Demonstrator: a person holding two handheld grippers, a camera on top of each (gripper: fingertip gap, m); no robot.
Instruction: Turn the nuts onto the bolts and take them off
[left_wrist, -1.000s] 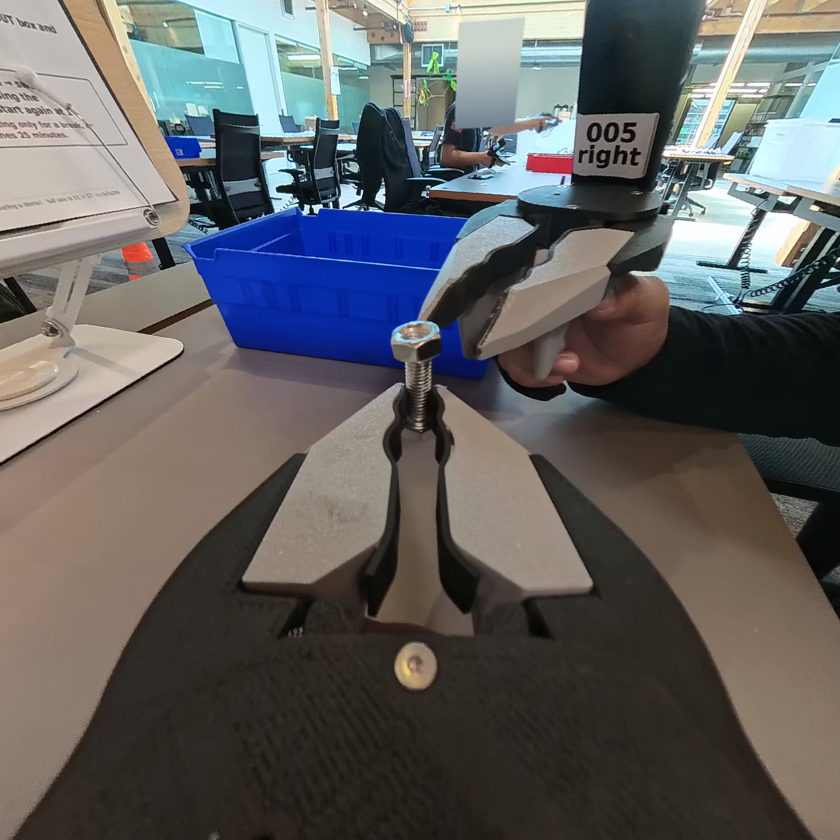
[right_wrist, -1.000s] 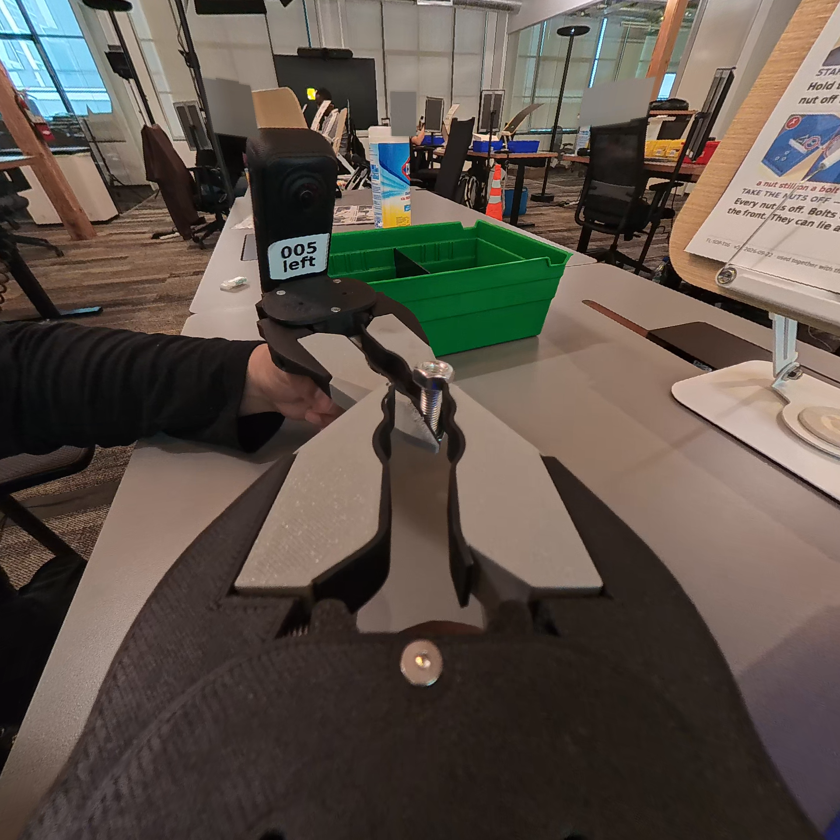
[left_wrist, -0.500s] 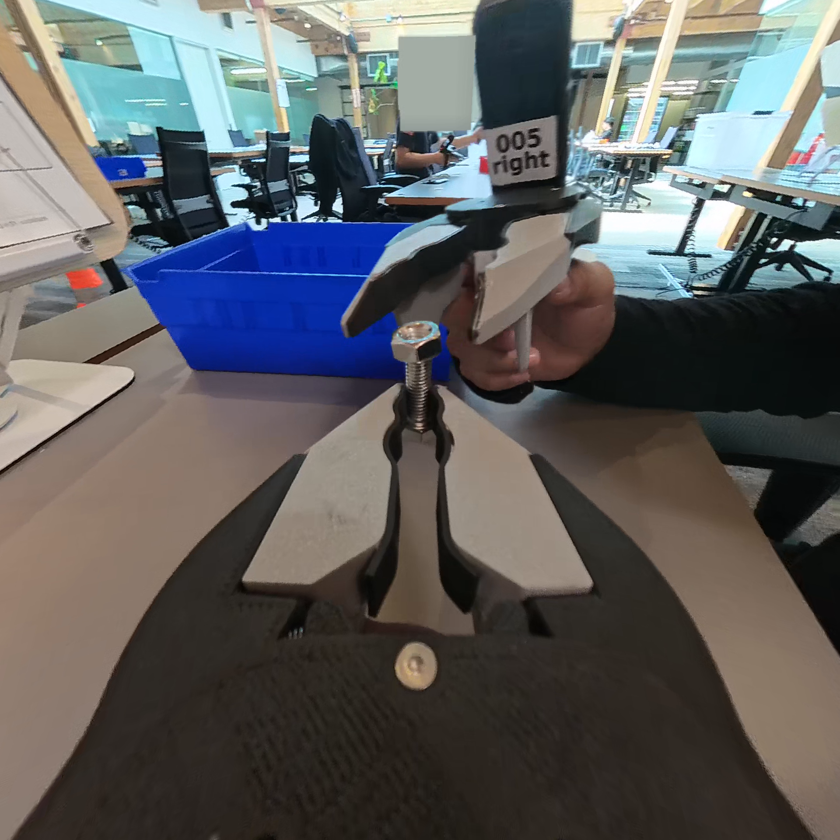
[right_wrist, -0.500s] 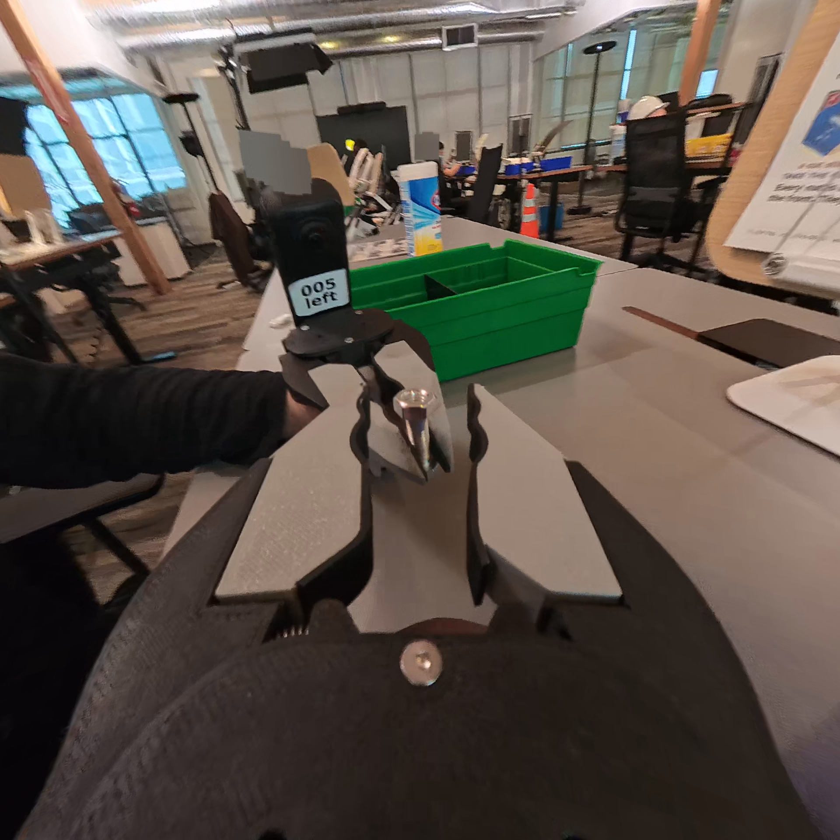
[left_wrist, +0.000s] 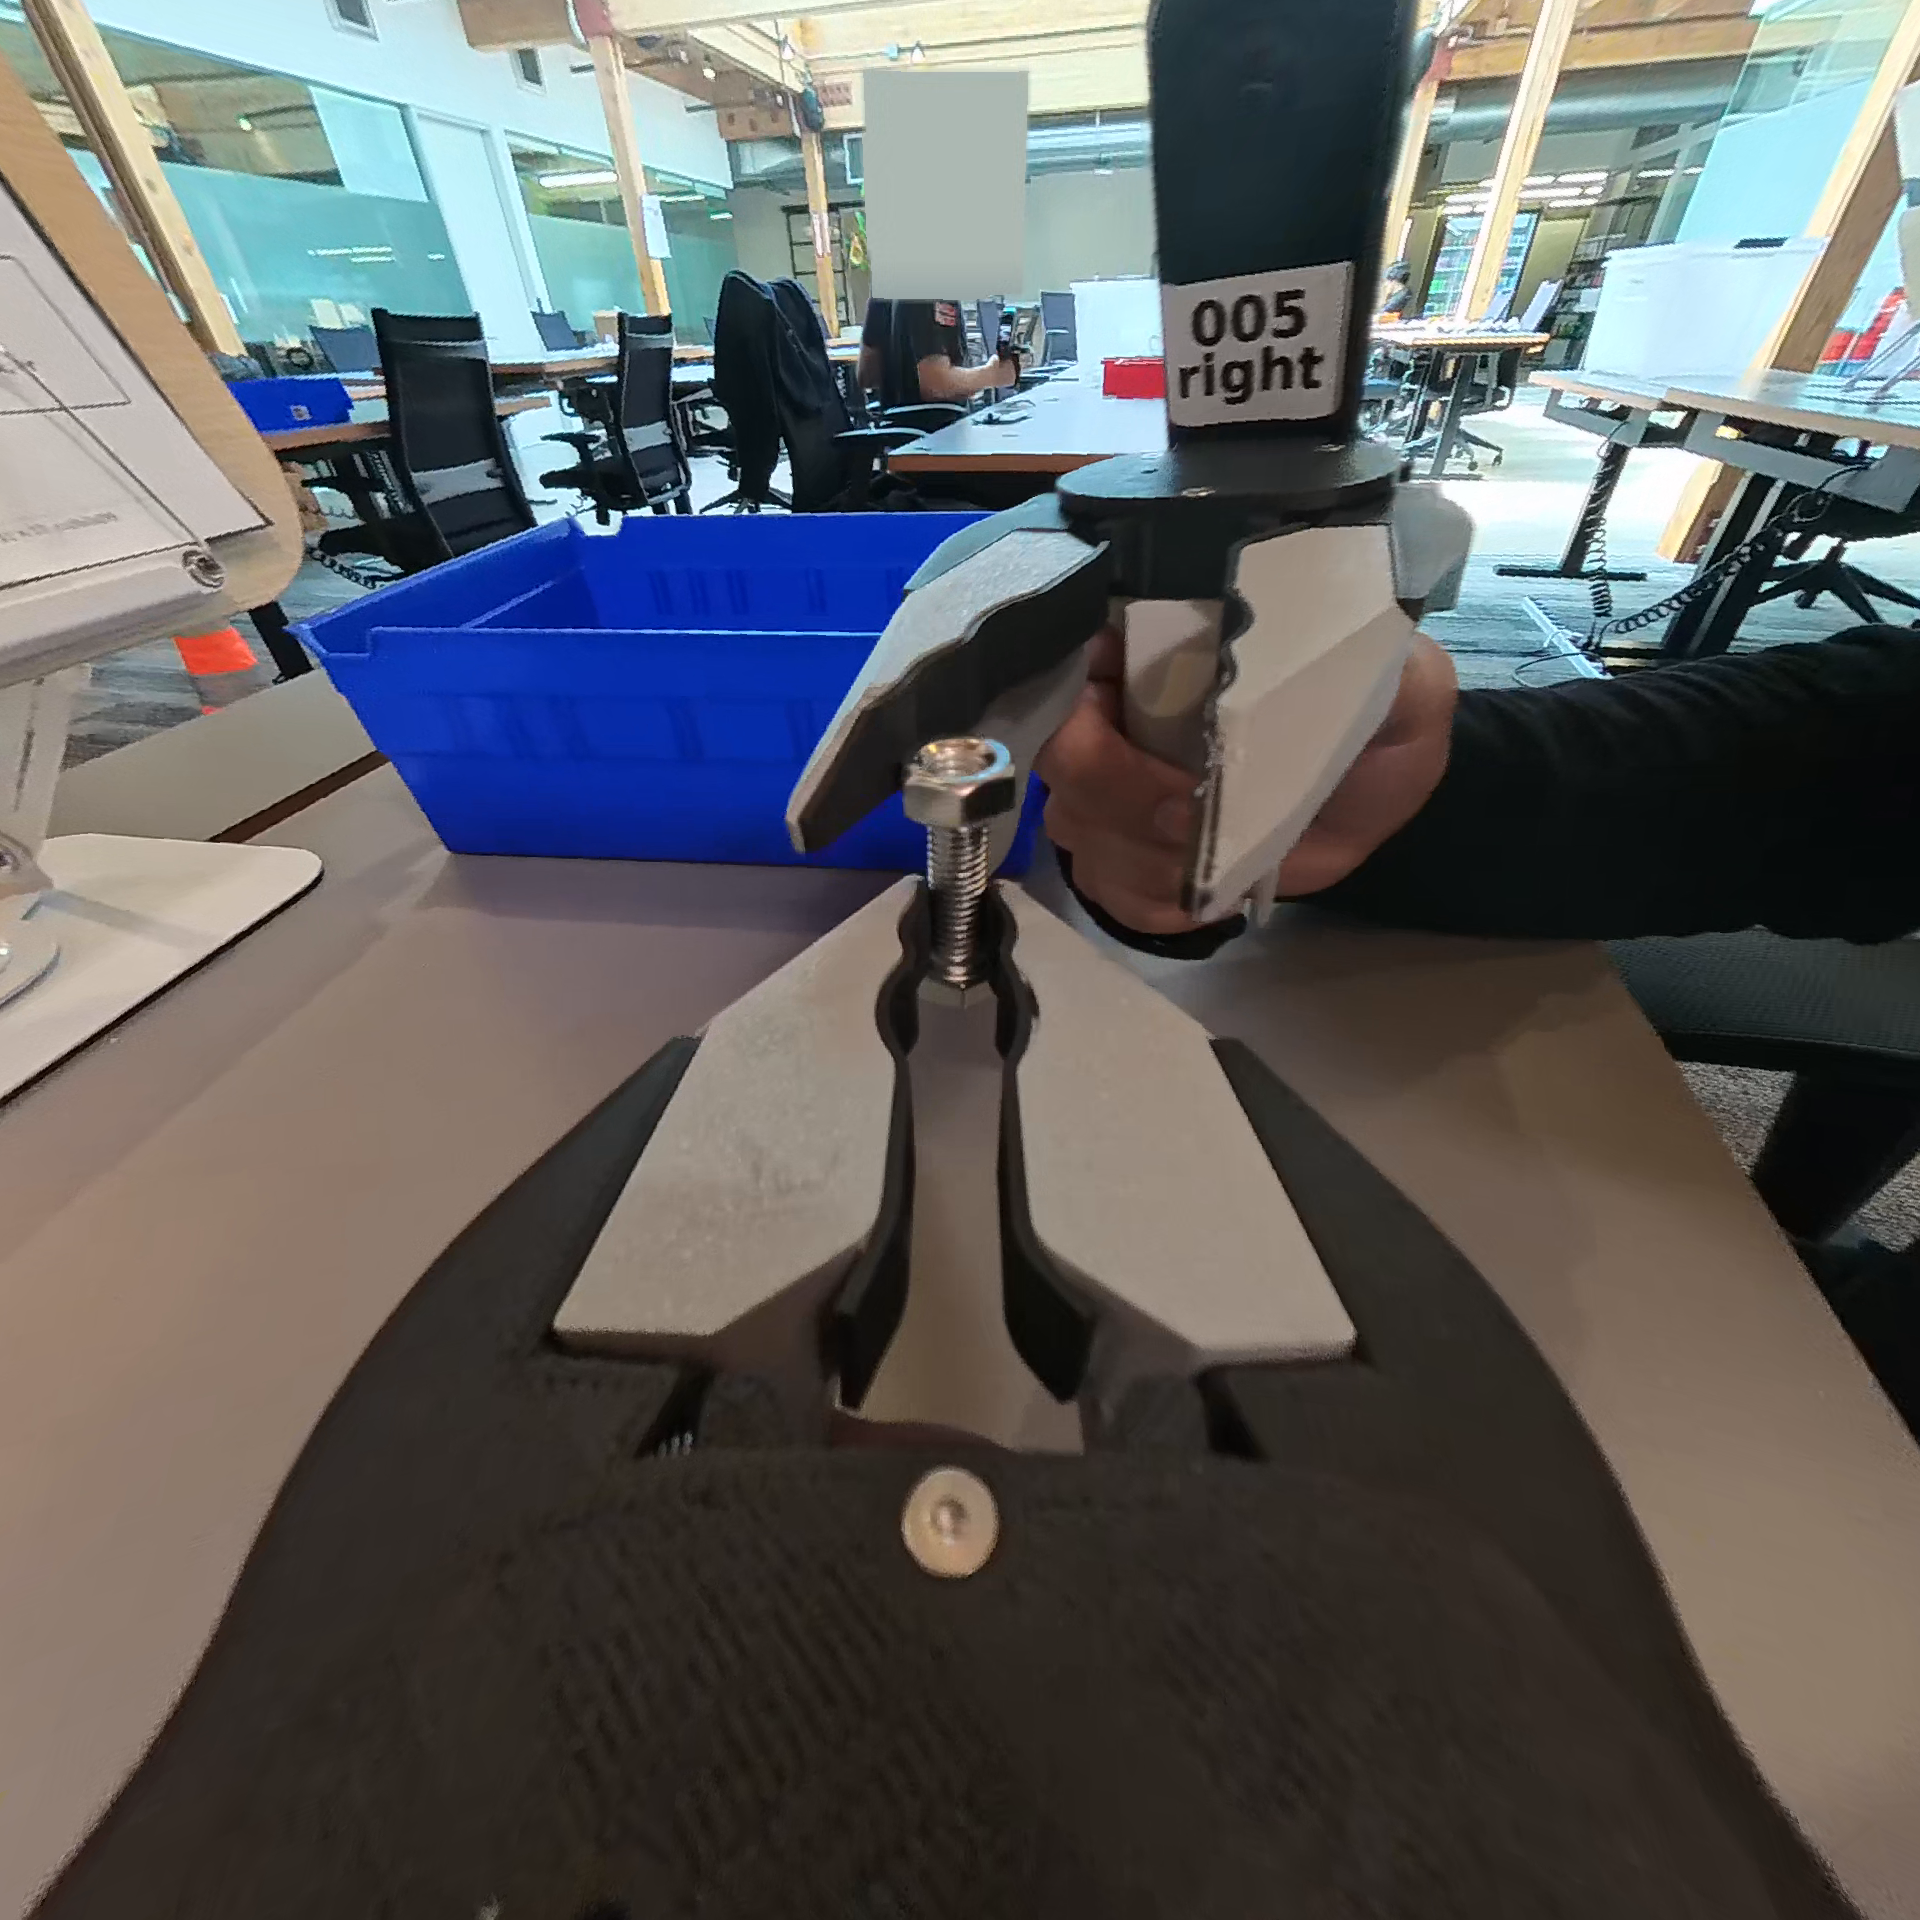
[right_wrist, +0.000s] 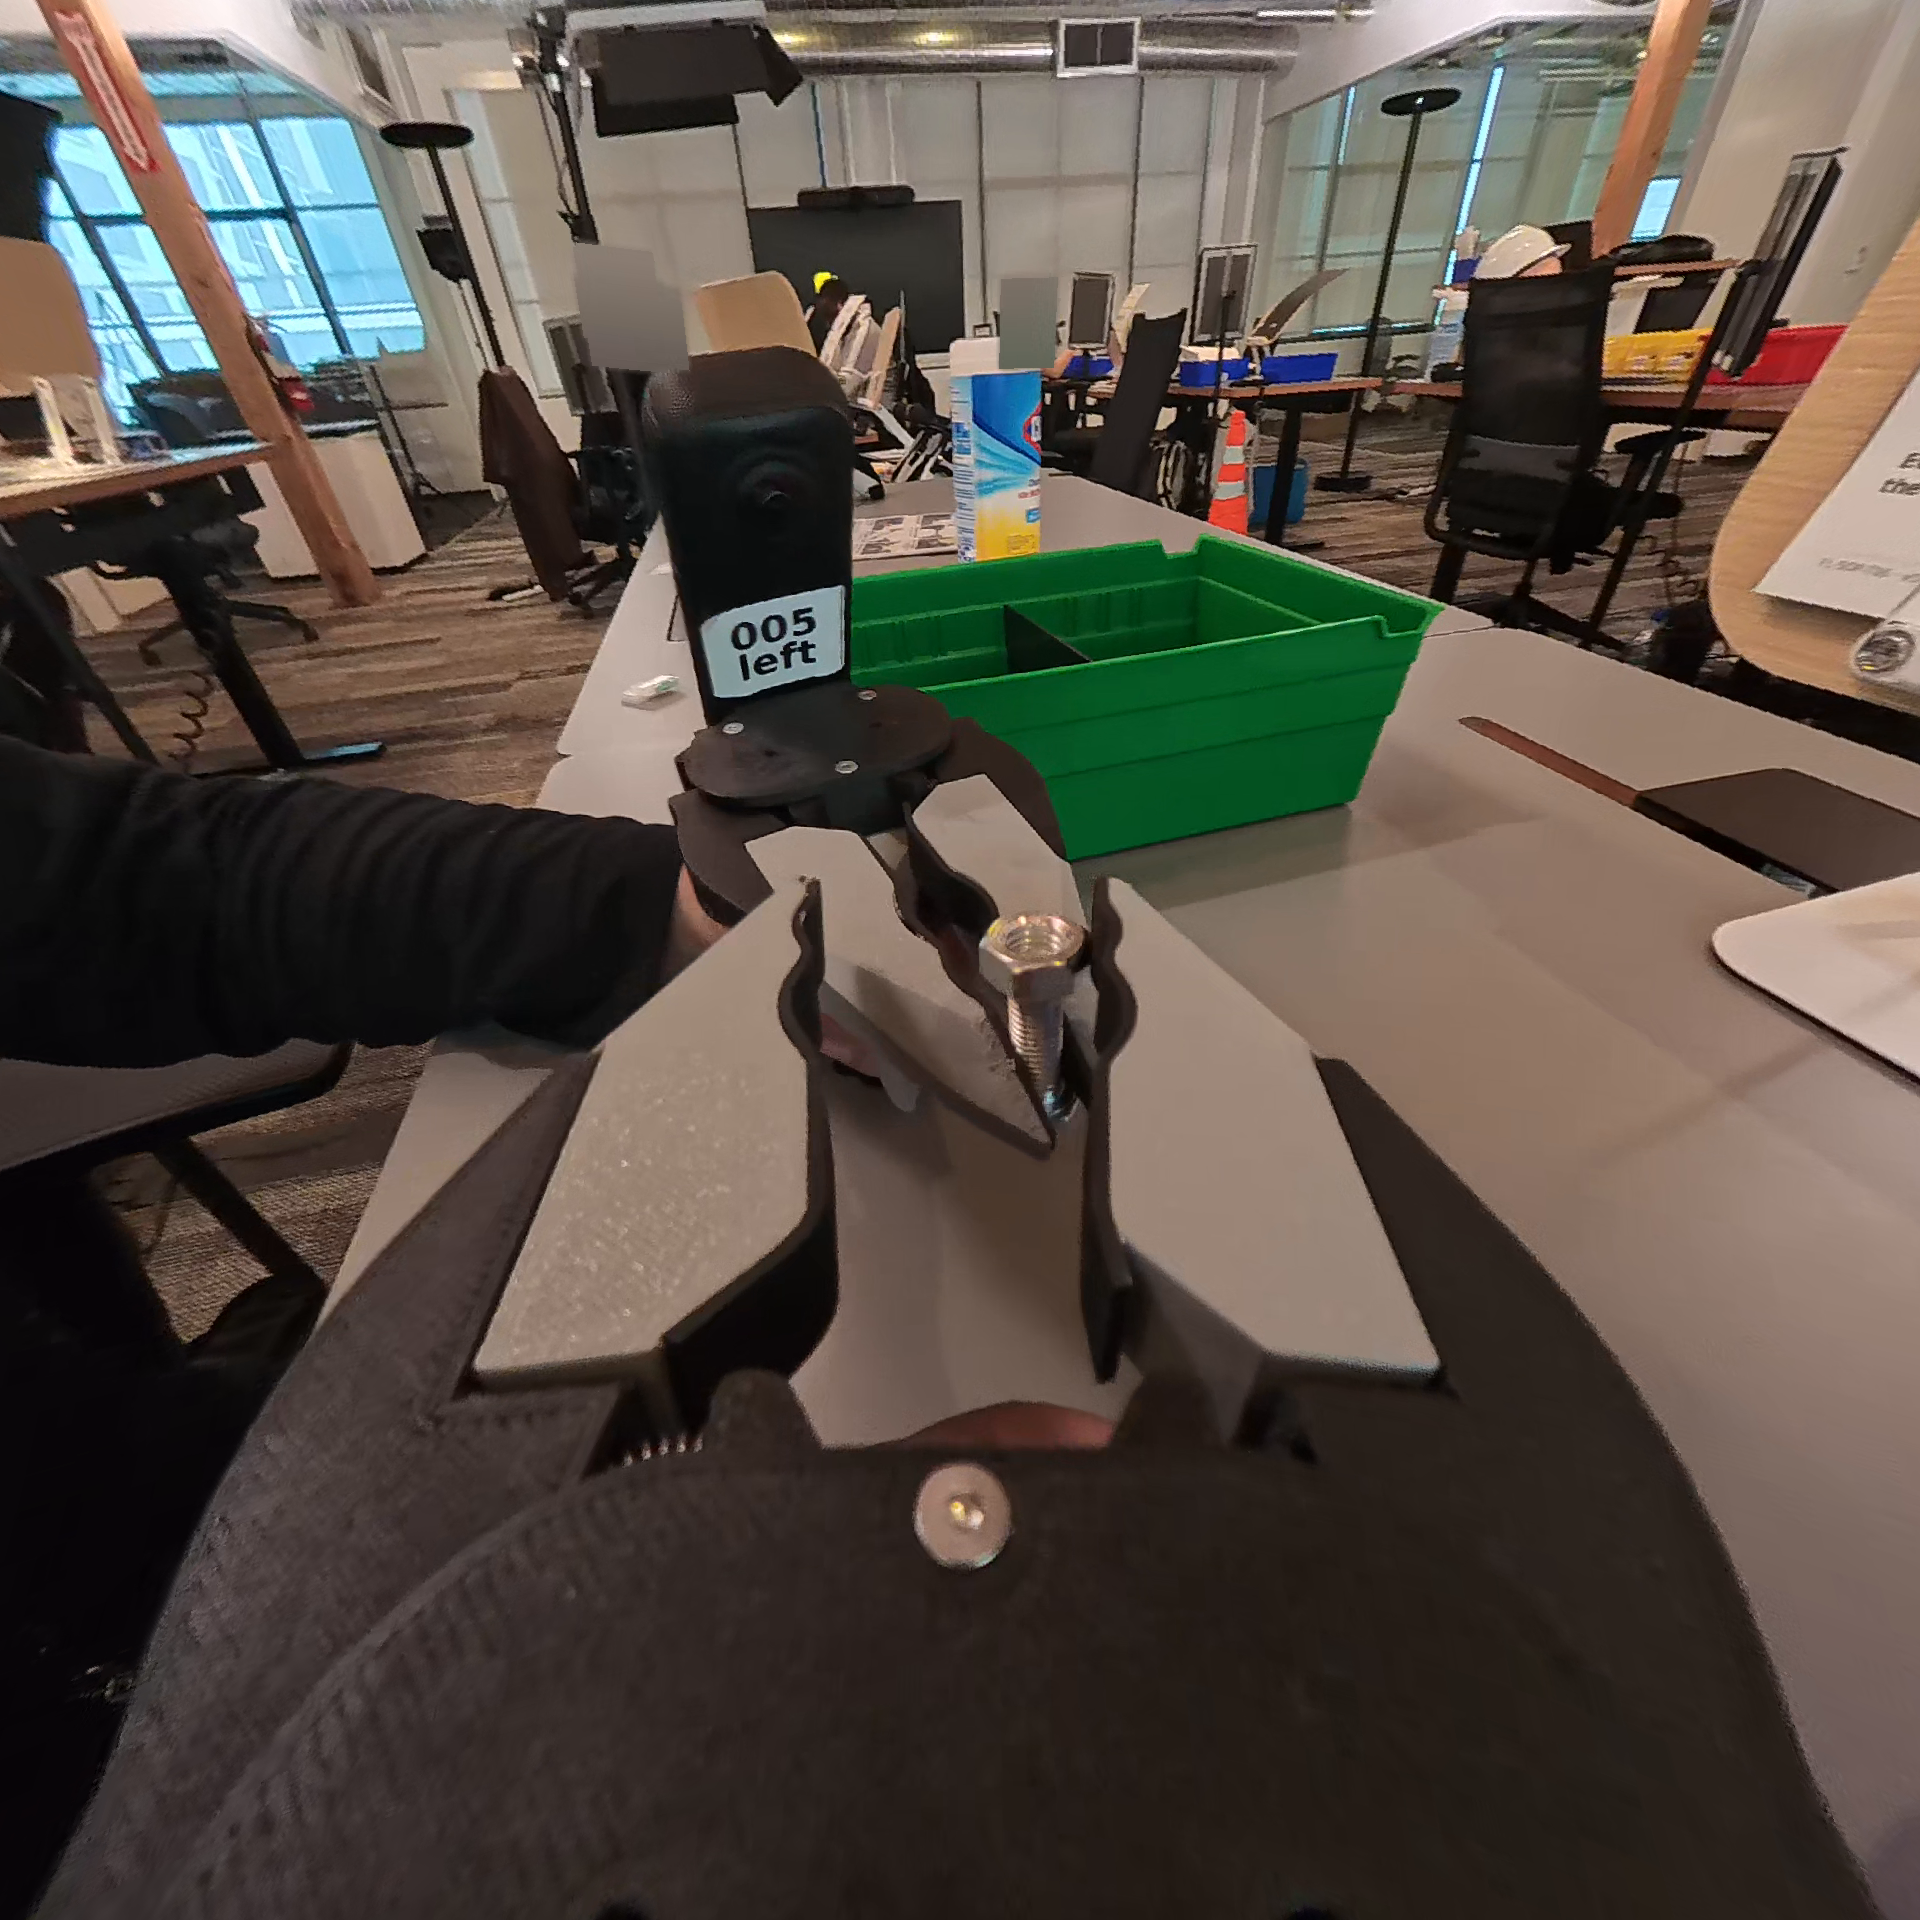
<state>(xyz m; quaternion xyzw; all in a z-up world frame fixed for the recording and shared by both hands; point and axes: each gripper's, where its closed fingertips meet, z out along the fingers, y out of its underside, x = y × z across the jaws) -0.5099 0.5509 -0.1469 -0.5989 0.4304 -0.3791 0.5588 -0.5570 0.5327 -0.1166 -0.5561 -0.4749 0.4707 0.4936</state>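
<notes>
Nearest the left wrist camera, the left gripper (left_wrist: 958, 951) has its fingers clamped on the lower shank of the one bolt (left_wrist: 958, 914), which stands upright above the grey tabletop (left_wrist: 416, 1039) with its head down between the fingertips. One nut (left_wrist: 958, 781) sits at the very top of the thread. Just behind it, the right gripper (left_wrist: 997, 810) has its fingers spread wide apart, one finger close beside the nut and the other well off toward the holding hand (left_wrist: 1122, 821); in the right wrist view the nut (right_wrist: 1034, 945) lies near the right-hand finger (right_wrist: 1174, 1060), not gripped. Judging by this, the step in hand is a re-grip between turns, either the last turns off or the first turns on; which, I cannot tell. The next move calls for centring the open fingers on the nut's flats, closing, then twisting while the left holds the bolt steady. Farther back stand one blue bin (left_wrist: 644, 686) and one green bin (right_wrist: 1195, 686), the green one with dividers; no other nuts or bolts show.
</notes>
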